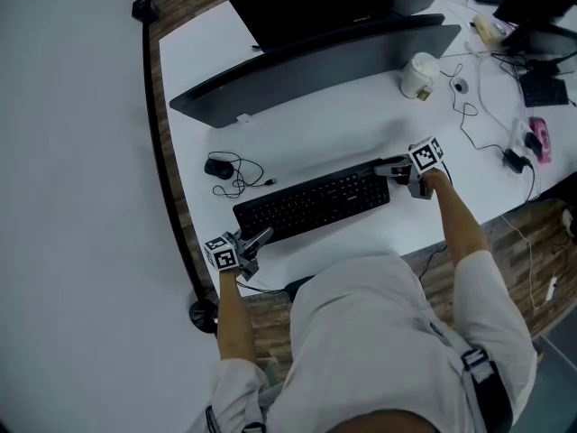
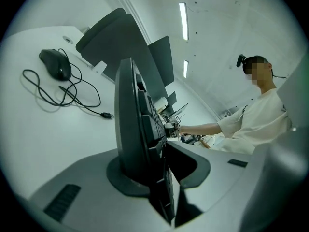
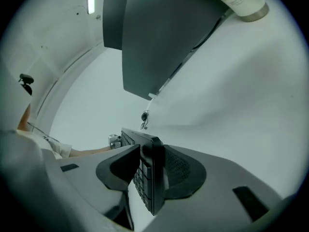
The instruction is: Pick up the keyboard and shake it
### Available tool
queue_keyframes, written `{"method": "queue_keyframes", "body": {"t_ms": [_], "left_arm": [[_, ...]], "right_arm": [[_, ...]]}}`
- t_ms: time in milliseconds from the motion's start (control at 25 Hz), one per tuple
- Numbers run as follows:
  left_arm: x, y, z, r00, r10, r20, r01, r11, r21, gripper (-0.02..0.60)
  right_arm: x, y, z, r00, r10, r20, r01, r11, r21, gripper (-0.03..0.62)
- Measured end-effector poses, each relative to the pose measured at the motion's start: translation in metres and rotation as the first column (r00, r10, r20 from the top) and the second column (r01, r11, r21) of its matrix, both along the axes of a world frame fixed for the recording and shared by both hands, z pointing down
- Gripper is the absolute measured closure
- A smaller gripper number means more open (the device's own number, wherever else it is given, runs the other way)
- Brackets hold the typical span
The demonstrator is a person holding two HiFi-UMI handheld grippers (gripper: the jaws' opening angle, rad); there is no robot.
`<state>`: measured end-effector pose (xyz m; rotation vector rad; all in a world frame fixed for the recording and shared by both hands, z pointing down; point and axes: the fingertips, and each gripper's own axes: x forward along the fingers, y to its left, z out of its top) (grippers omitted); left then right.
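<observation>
At the far left of the white counter [image 1: 361, 124] sits a black mouse [image 1: 218, 167] with its cord in loose loops beside it, well clear of the keyboard. Just below and right of it, the left tongs [image 1: 259, 238] come in from the near left corner. They are clamped on the left end of the black keyboard [image 1: 315, 201], one jaw against the key face and the other against the underside. The left gripper view shows that end edge-on, wedged tight between the jaws.

The keyboard stretches across the front of the counter, slanting up to the right, directly before the person. Whether it rests on the surface or is a touch off it, I cannot tell. Behind it runs a long dark curved monitor [image 1: 315, 66].

At the keyboard's right end, the right tongs [image 1: 386, 168] reach in from the right. In the right gripper view the keyboard's end stands between the jaws, with both pads closed against it. Further back and to the right stands a white cup [image 1: 419, 75], near some thin cables.
</observation>
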<state>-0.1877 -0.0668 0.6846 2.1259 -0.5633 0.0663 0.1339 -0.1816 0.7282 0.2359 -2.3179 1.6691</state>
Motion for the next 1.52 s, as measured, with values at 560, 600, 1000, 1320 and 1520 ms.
{"method": "queue_keyframes", "body": {"t_ms": [560,600,1000,1320,1520], "left_arm": [[-0.008,0.006,-0.03,0.965,-0.035,-0.259,0.004,0.993,-0.118,0.446],[-0.008,0.005,-0.033,0.961,-0.033,-0.275,0.002,0.994,-0.111,0.445],[-0.01,-0.018,-0.061,0.982,-0.014,-0.19,0.032,0.995,0.089,0.414],[0.016,-0.038,-0.127,0.981,0.139,-0.138,-0.095,0.954,0.284,0.402],[0.008,-0.046,-0.161,0.957,0.099,-0.274,0.005,0.935,0.355,0.402]], "right_arm": [[-0.007,0.005,-0.12,0.927,-0.187,0.327,0.15,0.979,0.135,0.477],[-0.008,0.003,-0.128,0.921,-0.191,0.339,0.146,0.978,0.152,0.476],[-0.011,-0.013,-0.161,0.94,-0.301,0.163,0.214,0.888,0.407,0.476],[0.009,-0.034,-0.246,0.896,-0.428,0.119,0.276,0.748,0.604,0.477],[0.019,-0.041,-0.268,0.907,-0.401,0.128,0.246,0.753,0.61,0.479]]}}
